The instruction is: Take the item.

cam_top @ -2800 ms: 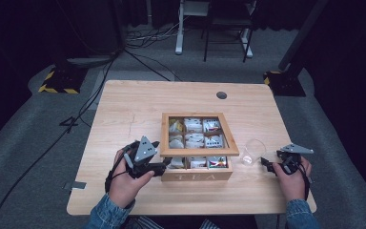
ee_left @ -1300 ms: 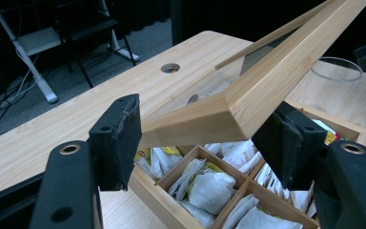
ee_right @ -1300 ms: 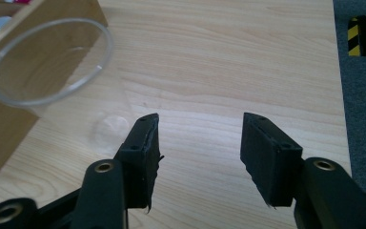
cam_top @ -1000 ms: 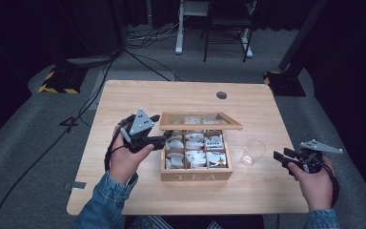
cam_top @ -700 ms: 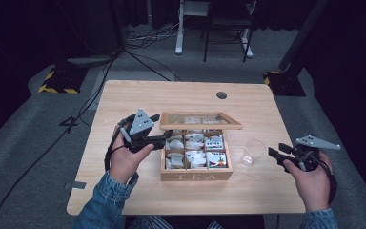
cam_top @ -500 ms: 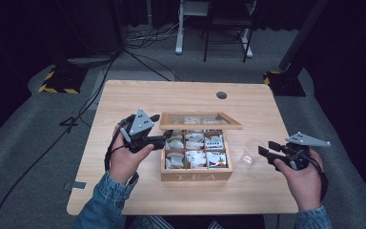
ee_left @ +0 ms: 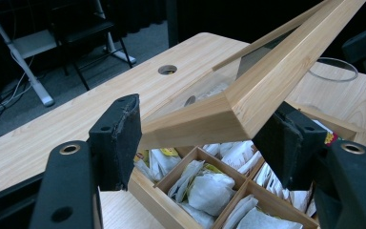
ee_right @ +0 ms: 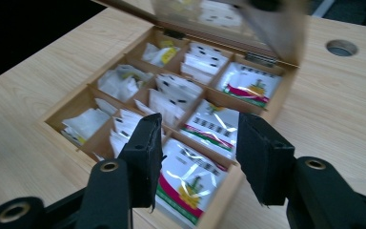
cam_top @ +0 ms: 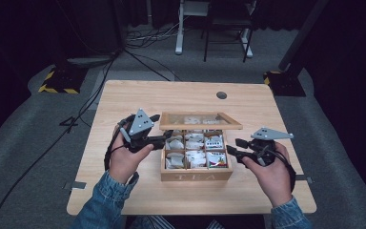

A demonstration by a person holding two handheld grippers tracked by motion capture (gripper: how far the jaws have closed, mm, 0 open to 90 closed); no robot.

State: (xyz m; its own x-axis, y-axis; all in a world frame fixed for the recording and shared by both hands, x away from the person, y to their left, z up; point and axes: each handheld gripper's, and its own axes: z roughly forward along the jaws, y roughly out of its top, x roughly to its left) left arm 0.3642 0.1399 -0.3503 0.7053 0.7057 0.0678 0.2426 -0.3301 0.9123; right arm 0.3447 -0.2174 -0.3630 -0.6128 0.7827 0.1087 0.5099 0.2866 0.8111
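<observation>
The light wooden tea box (cam_top: 196, 175), divided into small compartments and marked "TEA" on its near wall, is sitting near the middle of the pale wooden table (cam_top: 133, 98). Its glass-paned wooden lid (cam_top: 200, 121) is being held raised on the far hinges, roughly level above the far compartments. The left gripper (ee_left: 198, 143) is clamping the lid's left corner between its two black pads (this grip is presumably what is keeping the box open, so that the other hand can work inside). The right gripper (cam_top: 232, 147) is approaching from the right with its jaws parted and nothing between them; they have just been closing somewhat. In the right gripper view this gripper (ee_right: 196, 143) is pointing at the near right compartment, where a white sachet with a red and green band (ee_right: 190, 183) is lying, probably the next pick.

A clear ring-shaped object (ee_left: 332, 69) is lying on the table to the right of the box. The raised lid is overhanging the far row of sachets and may be hindering access there; the near rows are standing unobstructed.
</observation>
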